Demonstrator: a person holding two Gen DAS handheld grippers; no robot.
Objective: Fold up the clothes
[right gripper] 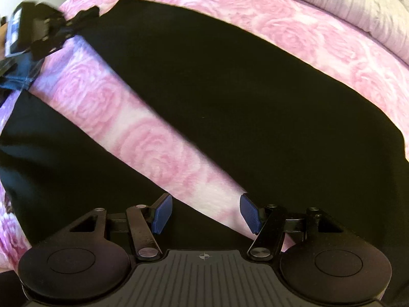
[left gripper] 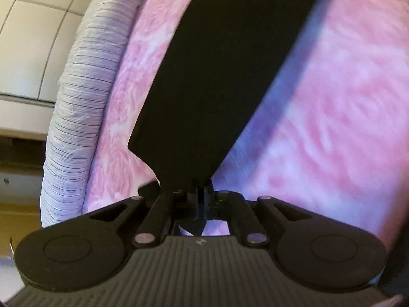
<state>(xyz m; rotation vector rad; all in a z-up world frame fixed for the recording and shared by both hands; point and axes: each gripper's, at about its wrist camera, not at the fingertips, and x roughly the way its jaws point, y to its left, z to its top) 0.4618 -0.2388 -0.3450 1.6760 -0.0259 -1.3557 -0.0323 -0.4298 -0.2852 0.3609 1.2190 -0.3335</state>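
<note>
The left gripper (left gripper: 198, 188) is pinching a leg end of the black trousers (right gripper: 230, 97) lying on the pink floral bedspread (right gripper: 143, 138), while the right gripper (right gripper: 204, 213) is hovering wide apart; the cloth is looking soft, light and limp, best gripped at hems.

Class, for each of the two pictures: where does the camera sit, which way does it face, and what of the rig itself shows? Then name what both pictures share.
Left wrist: on the left gripper, facing along shut jaws that pinch the black garment; linkage shows.
Right wrist: on the right gripper, looking down at the garment over open jaws with blue pads; the left gripper shows far left.
Shared: garment, pink blanket, striped bedding.
</note>
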